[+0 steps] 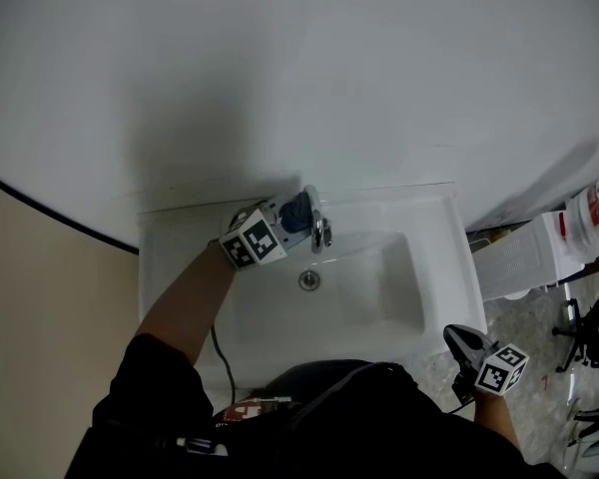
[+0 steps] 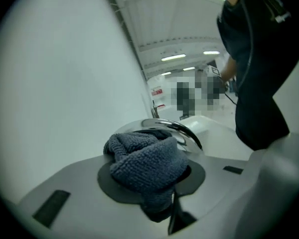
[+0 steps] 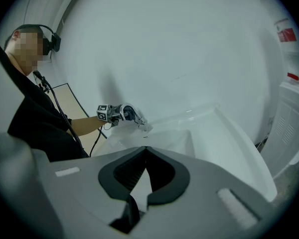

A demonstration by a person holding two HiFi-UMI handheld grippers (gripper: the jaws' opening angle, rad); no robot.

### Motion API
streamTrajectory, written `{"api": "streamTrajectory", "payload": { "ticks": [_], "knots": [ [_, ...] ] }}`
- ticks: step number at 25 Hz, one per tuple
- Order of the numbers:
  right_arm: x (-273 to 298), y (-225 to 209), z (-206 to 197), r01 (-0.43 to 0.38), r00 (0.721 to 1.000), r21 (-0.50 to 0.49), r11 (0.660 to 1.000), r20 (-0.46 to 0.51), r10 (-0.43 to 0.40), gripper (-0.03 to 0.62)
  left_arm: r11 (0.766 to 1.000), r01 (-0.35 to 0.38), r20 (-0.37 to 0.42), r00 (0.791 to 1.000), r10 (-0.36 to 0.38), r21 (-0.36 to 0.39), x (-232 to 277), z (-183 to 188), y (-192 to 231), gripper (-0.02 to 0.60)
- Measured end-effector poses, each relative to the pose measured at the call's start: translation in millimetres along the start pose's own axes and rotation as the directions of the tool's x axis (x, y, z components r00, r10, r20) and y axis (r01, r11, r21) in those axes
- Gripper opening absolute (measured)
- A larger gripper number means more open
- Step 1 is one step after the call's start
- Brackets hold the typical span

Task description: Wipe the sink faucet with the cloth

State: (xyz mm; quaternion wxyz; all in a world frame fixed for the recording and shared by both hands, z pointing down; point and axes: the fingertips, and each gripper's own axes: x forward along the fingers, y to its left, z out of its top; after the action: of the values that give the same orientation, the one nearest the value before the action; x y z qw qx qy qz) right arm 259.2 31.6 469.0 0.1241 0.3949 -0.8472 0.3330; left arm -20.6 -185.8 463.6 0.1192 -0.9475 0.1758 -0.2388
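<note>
The chrome faucet (image 1: 321, 231) stands at the back rim of the white sink (image 1: 175, 242). My left gripper (image 1: 292, 219) is shut on a bunched dark blue-grey cloth (image 1: 299, 208) and holds it against the top of the faucet. In the left gripper view the cloth (image 2: 147, 164) fills the jaws and the curved chrome faucet (image 2: 185, 132) shows just behind it. My right gripper (image 1: 456, 335) hangs off the sink's front right corner, shut and holding nothing. Its view shows the closed pads (image 3: 124, 171), the sink (image 3: 224, 133) and the left gripper (image 3: 120, 112) far off.
A drain (image 1: 309, 280) sits in the middle of the basin. A white wall (image 1: 299, 68) rises directly behind the faucet. A white ribbed unit (image 1: 524, 257) and a red-labelled item (image 1: 594, 213) stand right of the sink. A black cable (image 1: 221, 355) hangs by the front left.
</note>
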Motion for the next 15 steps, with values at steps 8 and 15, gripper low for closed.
{"api": "streamTrajectory", "payload": {
  "ticks": [8,15],
  "knots": [
    [2.4,6.5,-2.9,0.001,1.0,-0.027,1.0,-0.008,-0.002,0.001,0.877,0.203,-0.208,0.971,-0.121,0.435,-11.9,-10.5,-41.1,0.117],
    [5.7,8.5,-2.9,-0.003,1.0,-0.052,0.999,-0.029,0.001,0.002,0.791,0.329,-0.323,0.93,-0.175,0.516,-10.3,-39.9,-75.6,0.117]
  ]
}}
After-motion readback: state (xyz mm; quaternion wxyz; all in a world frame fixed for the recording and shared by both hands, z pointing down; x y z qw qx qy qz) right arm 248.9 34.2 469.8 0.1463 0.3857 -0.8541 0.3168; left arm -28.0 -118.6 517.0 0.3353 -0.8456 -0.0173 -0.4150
